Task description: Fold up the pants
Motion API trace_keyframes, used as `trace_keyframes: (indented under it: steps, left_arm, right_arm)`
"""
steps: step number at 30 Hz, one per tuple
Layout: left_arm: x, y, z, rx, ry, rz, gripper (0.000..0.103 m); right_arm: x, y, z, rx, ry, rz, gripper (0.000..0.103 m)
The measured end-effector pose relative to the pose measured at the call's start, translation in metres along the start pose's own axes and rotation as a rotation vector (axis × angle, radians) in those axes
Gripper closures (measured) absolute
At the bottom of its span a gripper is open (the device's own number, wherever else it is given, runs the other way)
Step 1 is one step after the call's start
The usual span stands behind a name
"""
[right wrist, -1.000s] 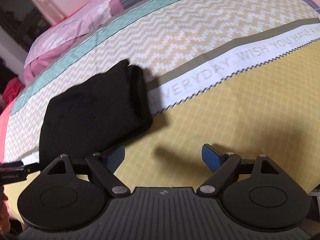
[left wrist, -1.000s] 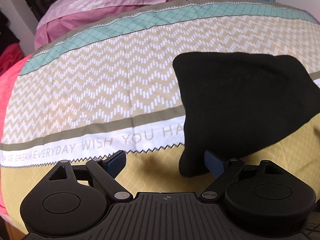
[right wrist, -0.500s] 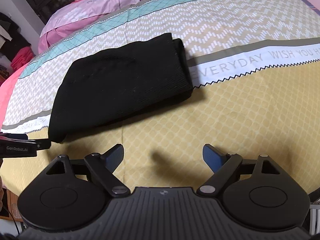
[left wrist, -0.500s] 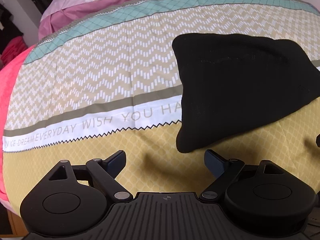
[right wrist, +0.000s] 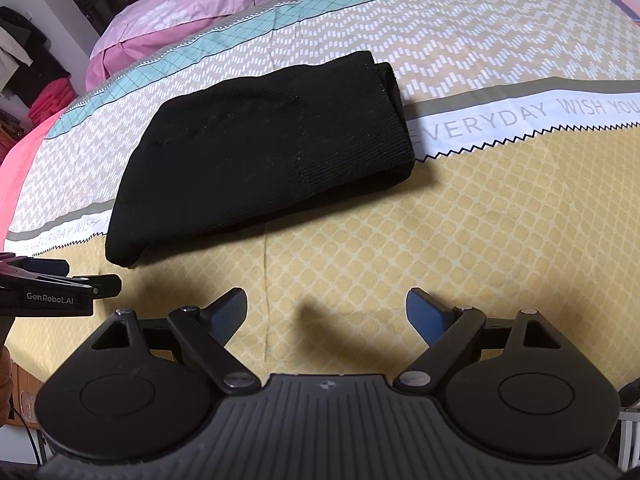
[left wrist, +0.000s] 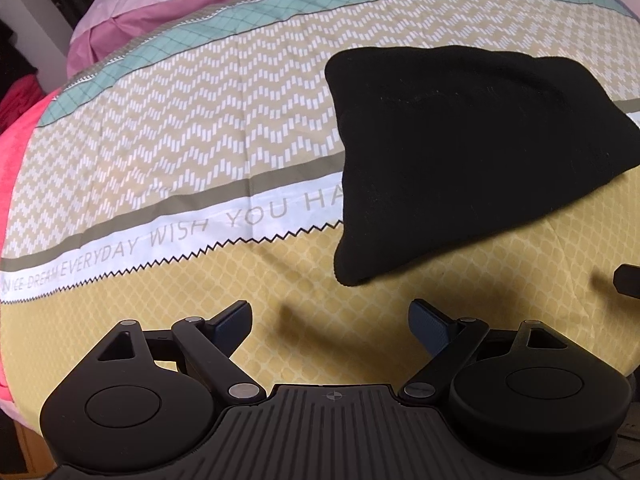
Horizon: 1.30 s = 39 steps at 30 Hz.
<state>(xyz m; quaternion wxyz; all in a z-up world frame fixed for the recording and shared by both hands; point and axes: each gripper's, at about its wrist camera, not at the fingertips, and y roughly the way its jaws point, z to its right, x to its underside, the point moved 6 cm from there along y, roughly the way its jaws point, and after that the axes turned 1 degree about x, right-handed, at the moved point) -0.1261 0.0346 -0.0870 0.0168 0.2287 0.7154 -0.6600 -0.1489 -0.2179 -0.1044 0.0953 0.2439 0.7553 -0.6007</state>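
The black pants (left wrist: 460, 152) lie folded into a compact stack on the patterned bedspread (left wrist: 200, 120). In the right wrist view the pants (right wrist: 260, 148) show stacked layers at their right end. My left gripper (left wrist: 332, 320) is open and empty, hovering over the yellow part of the spread, just in front of the pants' near corner. My right gripper (right wrist: 326, 312) is open and empty, above the yellow area, a short way in front of the stack. The left gripper's body (right wrist: 56, 288) shows at the left edge of the right wrist view.
Pink pillows (right wrist: 200, 4) lie at the head of the bed. A pink blanket (left wrist: 12, 152) hangs at the bed's left side. Dark and red clothes (right wrist: 44, 92) sit beyond the bed at far left. The bed's near edge is close below both grippers.
Both grippers have drawn back from the folded pants, which now lie farther away in both views. Both stayed open. The pants have not moved.
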Motion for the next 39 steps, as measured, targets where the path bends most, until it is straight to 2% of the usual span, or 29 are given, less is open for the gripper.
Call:
trace_keyframes:
  steps: [39]
  left_arm:
    - [-0.001, 0.011, 0.003, 0.016, -0.006, -0.016, 0.000]
  right_arm:
    - [-0.002, 0.012, -0.011, -0.025, -0.027, -0.039, 0.013]
